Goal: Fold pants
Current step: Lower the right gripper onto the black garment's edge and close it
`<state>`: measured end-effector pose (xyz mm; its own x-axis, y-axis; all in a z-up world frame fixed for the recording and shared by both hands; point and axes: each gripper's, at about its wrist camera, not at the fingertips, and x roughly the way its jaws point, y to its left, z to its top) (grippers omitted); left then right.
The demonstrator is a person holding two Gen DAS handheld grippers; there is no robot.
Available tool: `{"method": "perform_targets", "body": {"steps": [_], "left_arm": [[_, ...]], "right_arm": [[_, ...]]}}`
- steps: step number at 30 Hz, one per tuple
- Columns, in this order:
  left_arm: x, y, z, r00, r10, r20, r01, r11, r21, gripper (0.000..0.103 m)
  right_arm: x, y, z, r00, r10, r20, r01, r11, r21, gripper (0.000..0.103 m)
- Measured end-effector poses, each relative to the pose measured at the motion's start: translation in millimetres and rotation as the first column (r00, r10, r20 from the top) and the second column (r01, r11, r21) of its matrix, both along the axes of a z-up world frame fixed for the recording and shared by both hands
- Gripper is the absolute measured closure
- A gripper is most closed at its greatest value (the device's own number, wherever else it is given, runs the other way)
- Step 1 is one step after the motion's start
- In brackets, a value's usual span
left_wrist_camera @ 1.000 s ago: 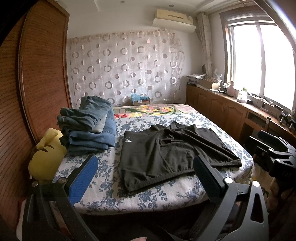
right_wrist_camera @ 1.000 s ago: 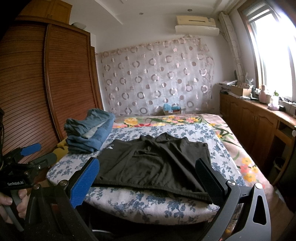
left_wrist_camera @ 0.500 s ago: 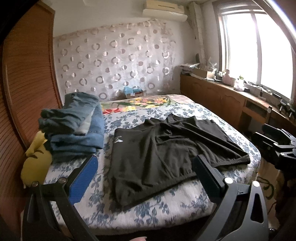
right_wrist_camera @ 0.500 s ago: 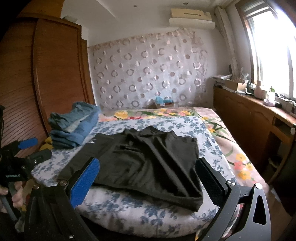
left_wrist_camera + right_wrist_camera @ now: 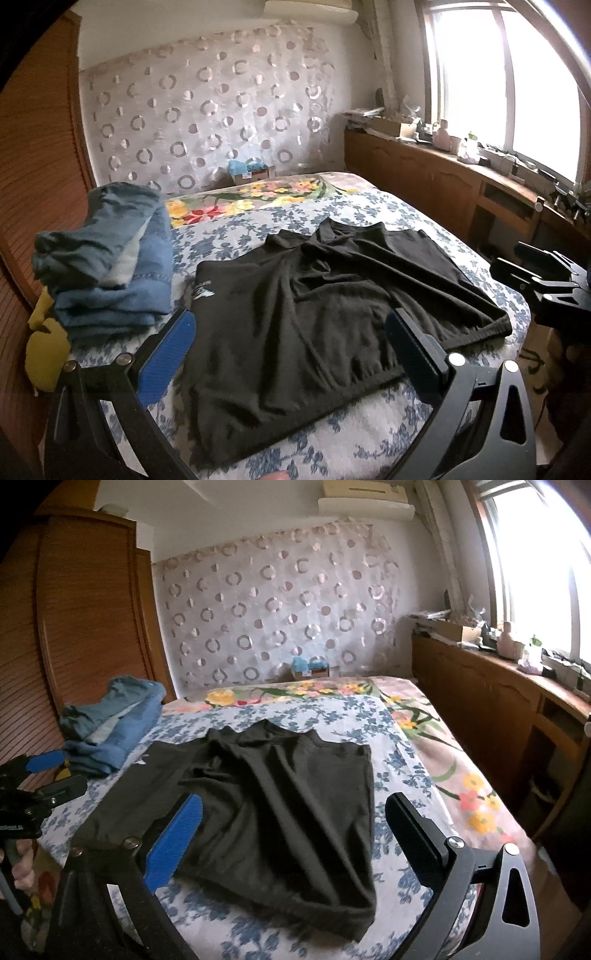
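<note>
Black pants lie spread on the bed; left gripper and right gripper hover wide, holding nothing.

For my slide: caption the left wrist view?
Open left hand-held gripper approaching black pants spread on floral bed.

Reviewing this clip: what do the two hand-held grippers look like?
Each hand-held gripper, left and right, has a black angular frame with silver bolts, one blue ribbed finger pad and one dark ribbed pad. No cables or sleeves are visible.
</note>
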<state>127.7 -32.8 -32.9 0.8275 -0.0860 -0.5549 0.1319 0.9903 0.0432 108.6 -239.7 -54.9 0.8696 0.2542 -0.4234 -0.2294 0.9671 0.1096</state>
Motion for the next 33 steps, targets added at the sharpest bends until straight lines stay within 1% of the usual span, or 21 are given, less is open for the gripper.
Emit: {"method": "perform_targets", "body": {"steps": [2,6,8,12,13,15,16,19,22,26,30,33], "left_arm": [[7,-3,-1,1.0,-0.01,-0.006,0.01,1.0,0.0,0.0],[20,-6,-4,0.999,-0.023,-0.025,0.023,1.0,-0.003,0.0],[28,-8,-7,0.999,-0.03,-0.037,0.03,1.0,-0.001,0.0],[42,-14,-10,0.998,-0.045,-0.05,0.045,0.999,0.005,0.0],[46,-15,-11,0.997,-0.05,-0.056,0.05,0.999,0.006,0.0],[52,-18,-12,0.996,-0.058,-0.066,0.059,0.998,0.01,0.0],[56,-19,-13,0.996,-0.063,-0.07,0.064,0.998,0.014,0.0],[66,-22,-15,0.994,-0.076,-0.08,0.078,0.997,0.023,0.0],[77,-23,-17,0.991,-0.088,-0.098,0.09,0.996,0.016,0.0],[90,-21,-21,0.989,-0.091,-0.115,0.093,0.996,0.01,0.0],[102,-20,-28,0.987,-0.094,-0.134,0.096,0.995,0.008,0.0],[109,-19,-34,0.983,-0.1,-0.156,0.102,0.995,0.004,0.0]], "right_arm": [[5,-1,-1,1.0,-0.006,-0.013,0.006,1.0,-0.004,0.01],[13,-3,-2,0.999,-0.013,-0.038,0.012,1.0,-0.014,0.016],[17,-7,1,0.999,-0.013,-0.047,0.012,1.0,-0.019,0.022],[26,-7,5,0.997,-0.003,-0.077,0.001,1.0,-0.03,0.03],[28,-8,5,0.997,0.0,-0.08,-0.003,1.0,-0.03,0.034],[32,-8,7,0.995,0.011,-0.097,-0.014,0.999,-0.032,0.037],[34,-8,8,0.994,0.015,-0.106,-0.019,0.999,-0.037,0.04],[43,-12,9,0.992,0.022,-0.124,-0.029,0.998,-0.051,0.045],[53,-18,11,0.988,0.029,-0.149,-0.037,0.998,-0.049,0.052],[71,-27,13,0.984,0.036,-0.173,-0.045,0.998,-0.05,0.057],[85,-34,15,0.977,0.039,-0.209,-0.053,0.997,-0.061,0.057],[99,-37,18,0.97,0.045,-0.24,-0.062,0.996,-0.065,0.061]]}}
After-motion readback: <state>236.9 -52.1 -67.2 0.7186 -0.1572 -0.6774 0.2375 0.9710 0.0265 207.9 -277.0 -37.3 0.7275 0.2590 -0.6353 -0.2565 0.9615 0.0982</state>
